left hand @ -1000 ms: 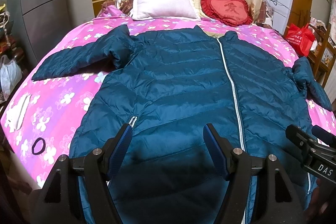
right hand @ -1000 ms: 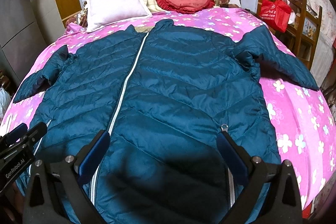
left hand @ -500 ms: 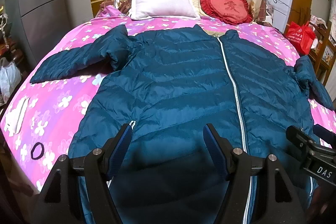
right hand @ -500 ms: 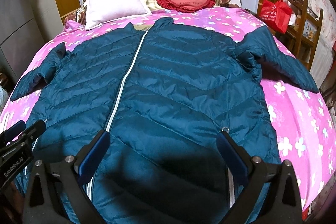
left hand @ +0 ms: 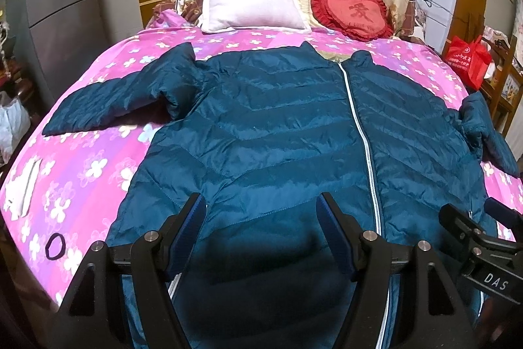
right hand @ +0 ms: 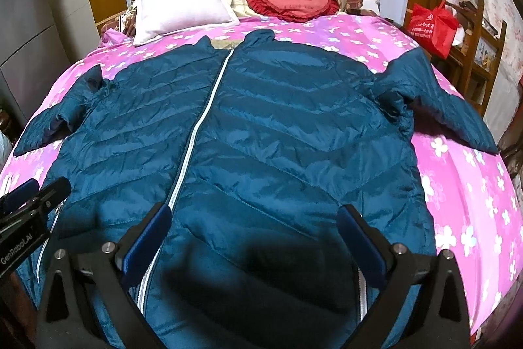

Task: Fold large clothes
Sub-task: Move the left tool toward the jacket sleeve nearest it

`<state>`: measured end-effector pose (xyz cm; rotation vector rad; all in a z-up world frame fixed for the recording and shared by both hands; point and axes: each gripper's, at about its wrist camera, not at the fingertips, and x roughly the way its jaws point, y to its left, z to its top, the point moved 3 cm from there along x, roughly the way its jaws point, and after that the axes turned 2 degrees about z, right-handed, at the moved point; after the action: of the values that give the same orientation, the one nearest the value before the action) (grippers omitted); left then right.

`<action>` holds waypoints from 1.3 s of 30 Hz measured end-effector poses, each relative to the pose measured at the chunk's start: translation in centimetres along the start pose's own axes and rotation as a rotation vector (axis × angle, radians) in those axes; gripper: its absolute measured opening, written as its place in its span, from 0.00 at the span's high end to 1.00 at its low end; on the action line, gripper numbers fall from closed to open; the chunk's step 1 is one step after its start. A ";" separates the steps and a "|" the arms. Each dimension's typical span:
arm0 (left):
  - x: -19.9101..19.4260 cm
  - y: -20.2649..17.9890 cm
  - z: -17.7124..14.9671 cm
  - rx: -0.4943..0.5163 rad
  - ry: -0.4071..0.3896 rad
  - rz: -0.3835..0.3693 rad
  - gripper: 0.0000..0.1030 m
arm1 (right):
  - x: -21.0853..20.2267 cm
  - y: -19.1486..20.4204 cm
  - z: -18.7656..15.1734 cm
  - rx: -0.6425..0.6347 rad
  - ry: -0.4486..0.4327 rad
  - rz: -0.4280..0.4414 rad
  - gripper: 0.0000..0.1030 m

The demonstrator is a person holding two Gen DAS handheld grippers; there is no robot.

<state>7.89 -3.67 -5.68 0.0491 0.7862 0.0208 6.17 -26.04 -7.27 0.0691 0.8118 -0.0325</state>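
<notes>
A dark teal quilted puffer jacket (left hand: 271, 133) lies flat, front up and zipped, on a pink flowered bed; it also shows in the right wrist view (right hand: 278, 133). Its left sleeve (left hand: 117, 100) and right sleeve (right hand: 438, 110) spread outward. My left gripper (left hand: 261, 208) is open and empty above the hem left of the white zipper (left hand: 362, 133). My right gripper (right hand: 255, 218) is open and empty above the hem right of the zipper (right hand: 199, 126). Each gripper shows at the edge of the other's view.
A white pillow (left hand: 251, 2) and a red heart cushion (left hand: 353, 12) lean at the head of the bed. A black hair tie (left hand: 55, 246) and a white item (left hand: 24, 188) lie on the bedspread (left hand: 81, 172) at left. A red bag (right hand: 431, 25) hangs on wooden furniture at right.
Both grippers have drawn back slightly toward the jacket's hem and tilted up, so the jacket sits lower in view. The jaws stay open. The jacket has not moved.
</notes>
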 end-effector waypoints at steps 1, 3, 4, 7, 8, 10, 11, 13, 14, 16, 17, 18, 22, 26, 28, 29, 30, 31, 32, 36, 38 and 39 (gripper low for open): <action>0.1 -0.1 0.1 0.000 -0.001 -0.001 0.56 | 0.1 0.1 0.1 0.000 0.002 0.001 0.00; 0.2 -0.2 0.3 0.000 -0.002 -0.002 0.56 | 0.2 0.2 0.2 0.000 0.006 0.002 0.00; 0.2 -0.2 0.3 0.000 -0.002 -0.002 0.56 | 0.3 0.3 0.3 -0.001 0.006 0.001 0.00; 0.6 -0.3 0.6 -0.004 0.000 -0.004 0.56 | 0.6 0.4 0.7 -0.005 0.004 -0.004 0.00; 0.7 -0.3 0.7 -0.005 0.002 -0.004 0.56 | 0.7 0.4 0.7 -0.003 0.006 -0.003 0.00; 1.1 -0.2 0.9 -0.009 0.006 -0.004 0.56 | 0.9 0.4 0.9 -0.004 0.007 -0.004 0.00; 1.2 -0.2 1.0 -0.010 0.008 -0.003 0.56 | 1.0 0.5 1.1 -0.006 0.007 -0.006 0.00; 1.5 -0.2 1.1 -0.012 0.011 -0.005 0.56 | 1.3 0.5 1.3 -0.010 0.008 -0.007 0.00; 1.6 -0.1 1.1 -0.012 0.012 -0.006 0.56 | 1.4 0.6 1.5 -0.012 0.008 -0.009 0.00; 1.7 -0.1 1.2 -0.012 0.012 -0.007 0.56 | 1.6 0.7 1.7 -0.015 0.009 -0.009 0.00; 1.7 -0.1 1.2 -0.011 0.011 -0.007 0.56 | 1.7 0.8 1.9 -0.018 0.009 -0.008 0.00; 1.8 -0.1 1.3 -0.011 0.010 -0.006 0.56 | 1.9 0.9 2.0 -0.020 0.010 -0.009 0.00; 2.6 0.0 1.8 -0.012 0.014 -0.002 0.56 | 2.6 1.2 2.7 -0.028 0.016 -0.009 0.00; 3.6 0.2 2.3 -0.015 0.022 0.006 0.56 | 3.2 1.4 3.3 -0.030 0.018 -0.007 0.00; 4.1 0.3 2.5 -0.016 0.031 0.010 0.56 | 3.7 1.6 3.7 -0.035 0.021 -0.006 0.00; 4.4 0.3 2.7 -0.018 0.034 0.010 0.56 | 4.0 1.7 4.0 -0.037 0.022 -0.007 0.00; 4.6 0.4 2.8 -0.020 0.036 0.010 0.56 | 4.2 1.8 4.2 -0.039 0.022 -0.007 0.00; 4.8 0.4 2.8 -0.021 0.036 0.011 0.56 | 4.5 1.9 4.4 -0.039 0.022 -0.006 0.00; 5.0 0.5 2.9 -0.023 0.037 0.013 0.56 | 4.8 2.0 4.6 -0.038 0.024 -0.006 0.00; 5.9 0.9 3.1 -0.034 0.046 0.013 0.56 | 5.8 2.2 5.2 -0.027 0.035 0.007 0.00; 6.4 1.1 3.2 -0.039 0.052 0.019 0.56 | 6.3 2.4 5.5 -0.027 0.037 0.009 0.00; 6.6 1.3 3.3 -0.041 0.054 0.019 0.56 | 6.5 2.4 5.6 -0.027 0.039 0.009 0.00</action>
<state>14.88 -2.29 -7.99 0.0171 0.8390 0.0562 14.81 -24.03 -8.06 0.0476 0.8511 -0.0115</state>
